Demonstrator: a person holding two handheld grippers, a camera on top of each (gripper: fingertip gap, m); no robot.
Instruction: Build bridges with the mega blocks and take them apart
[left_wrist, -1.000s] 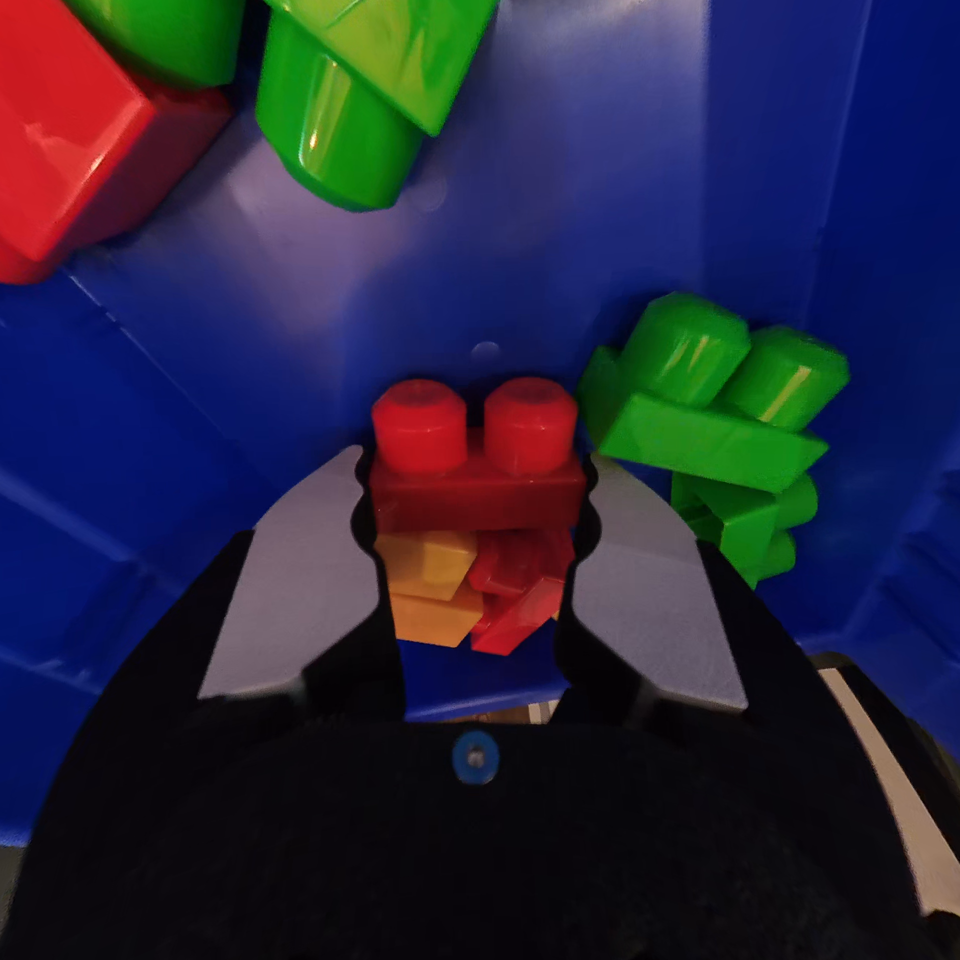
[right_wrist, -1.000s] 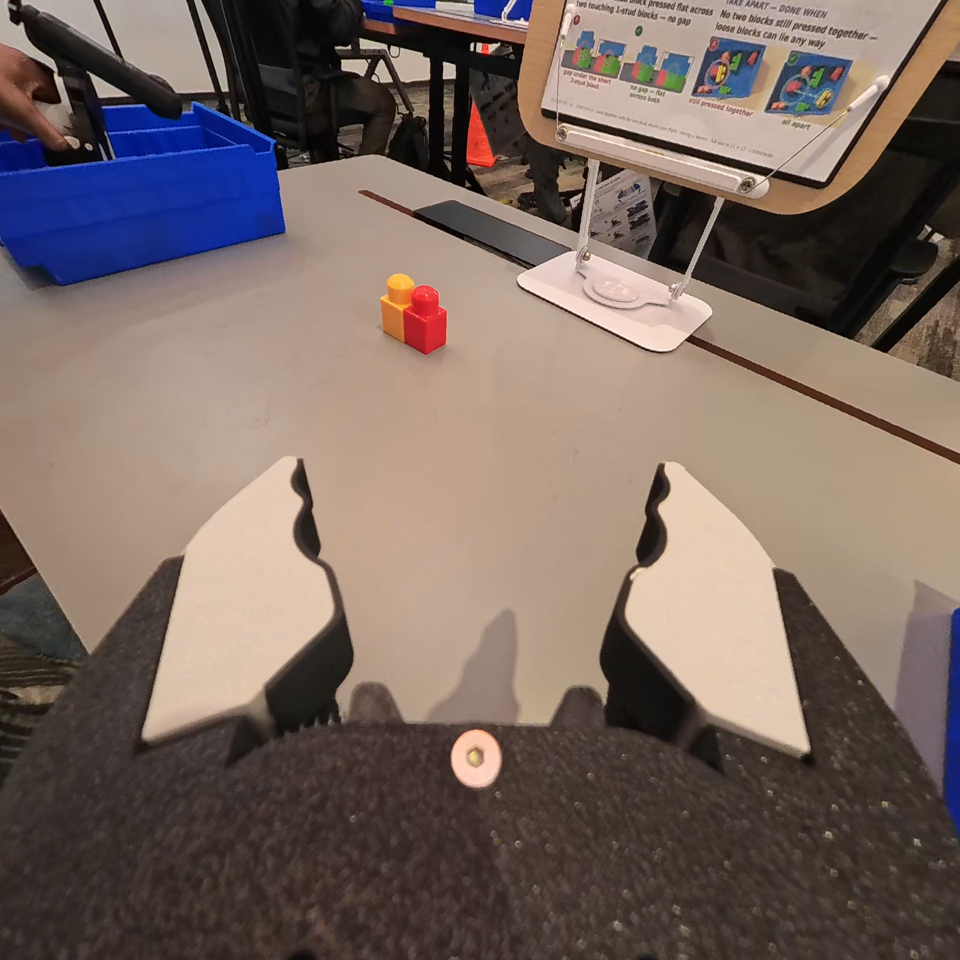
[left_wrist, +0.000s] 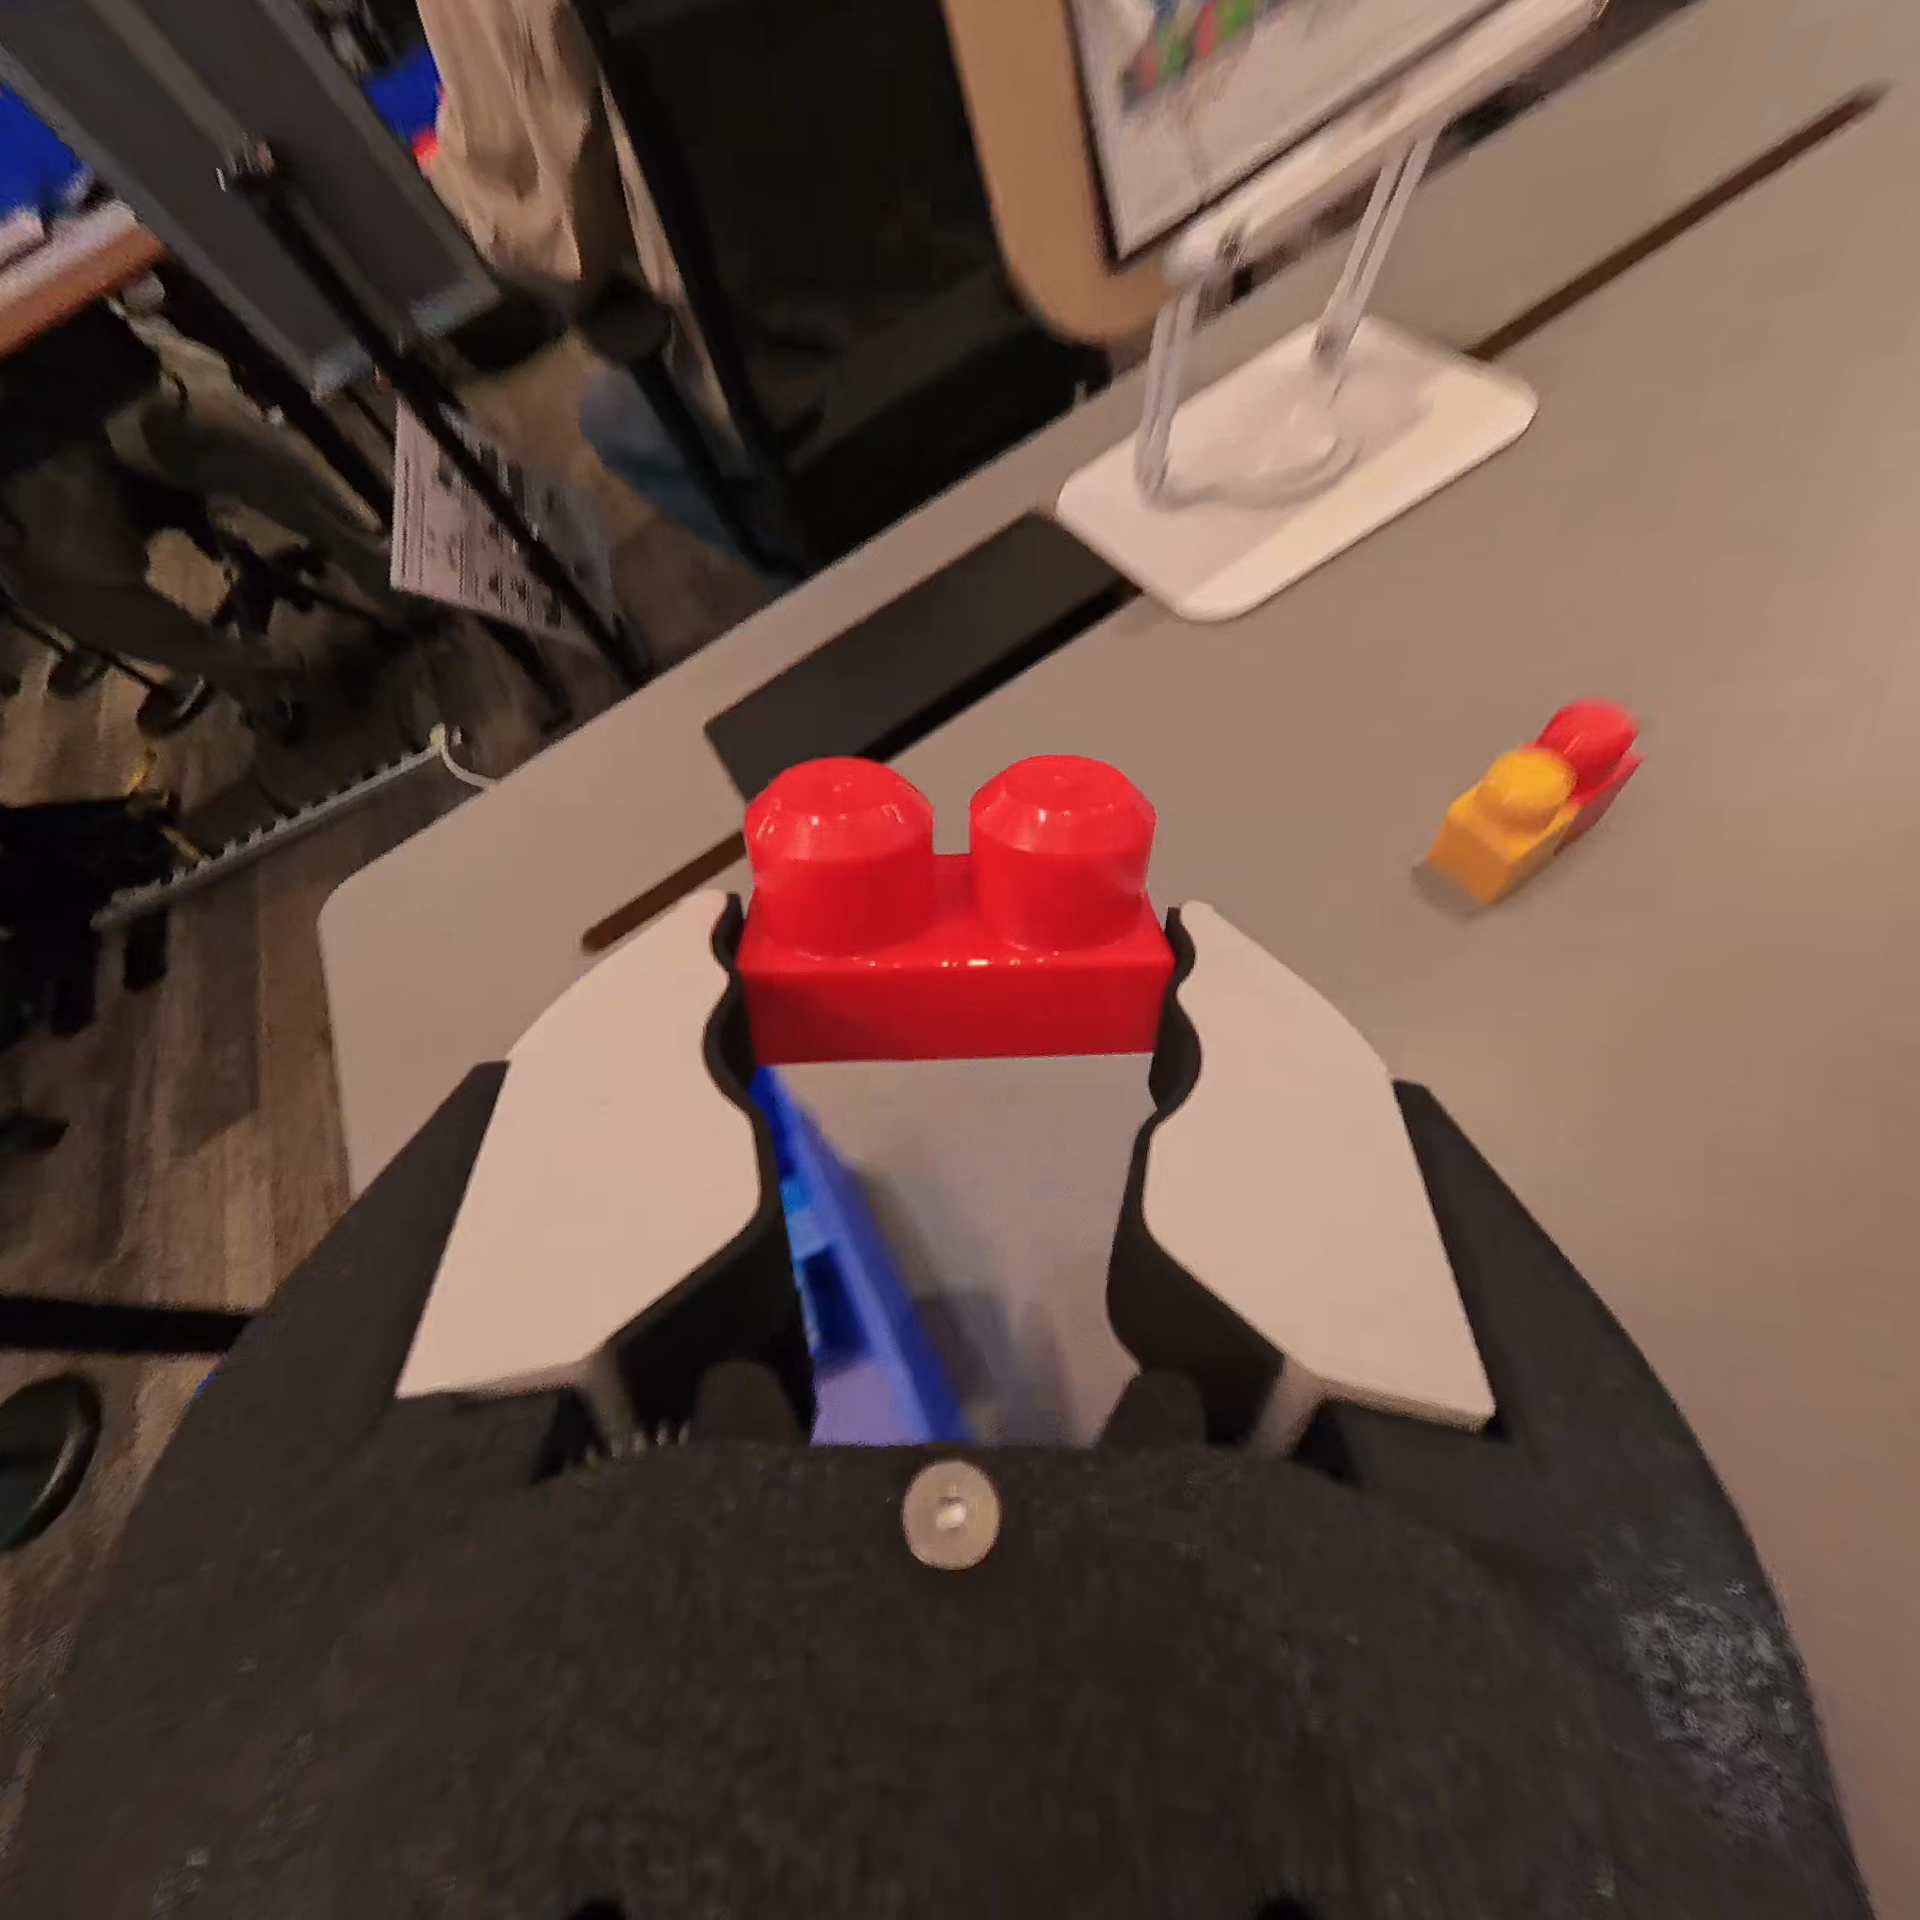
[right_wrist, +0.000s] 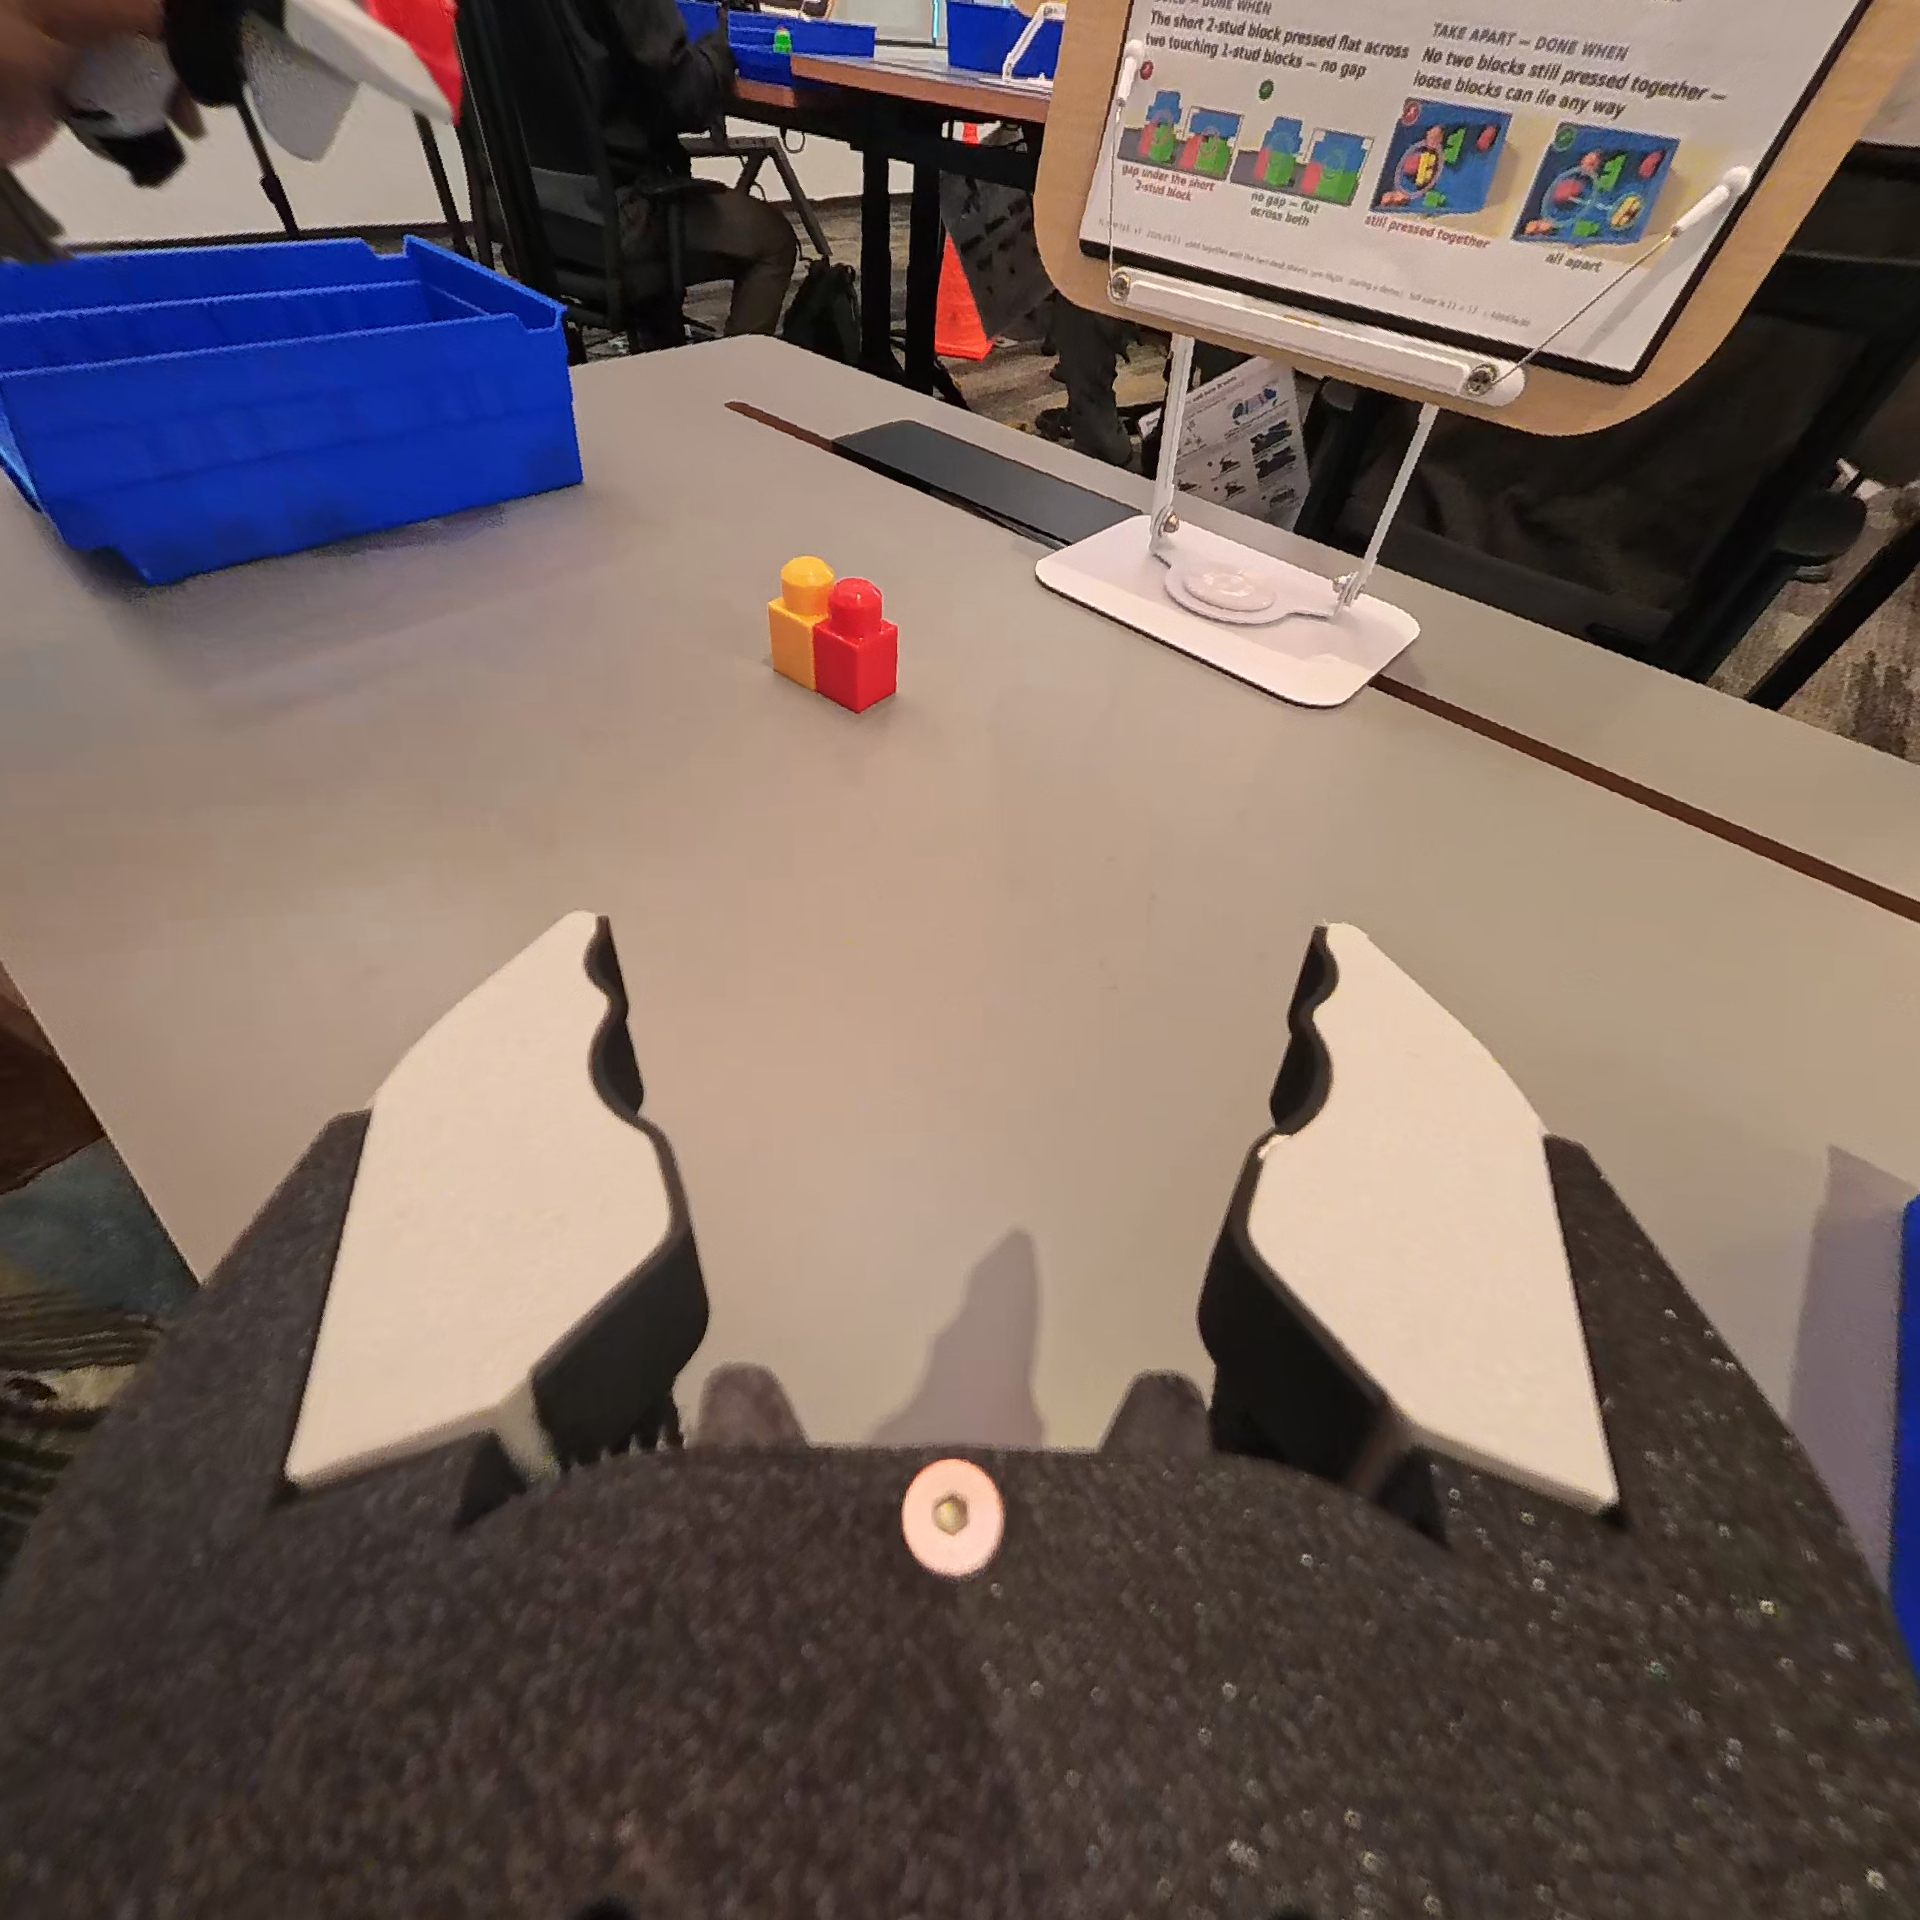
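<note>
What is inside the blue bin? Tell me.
From the right wrist view, the blue bin shows only bare inner walls and dividers near its top. Its floor is hidden behind the front wall, so any blocks lying there cannot be seen.

Red two-stud block (left_wrist: 954, 940): I am holding it level, studs up, clear above the table; orange one-stud block (right_wrist: 798, 623) and red one-stud block (right_wrist: 857, 646): standing upright, touching, mid-table.
</note>
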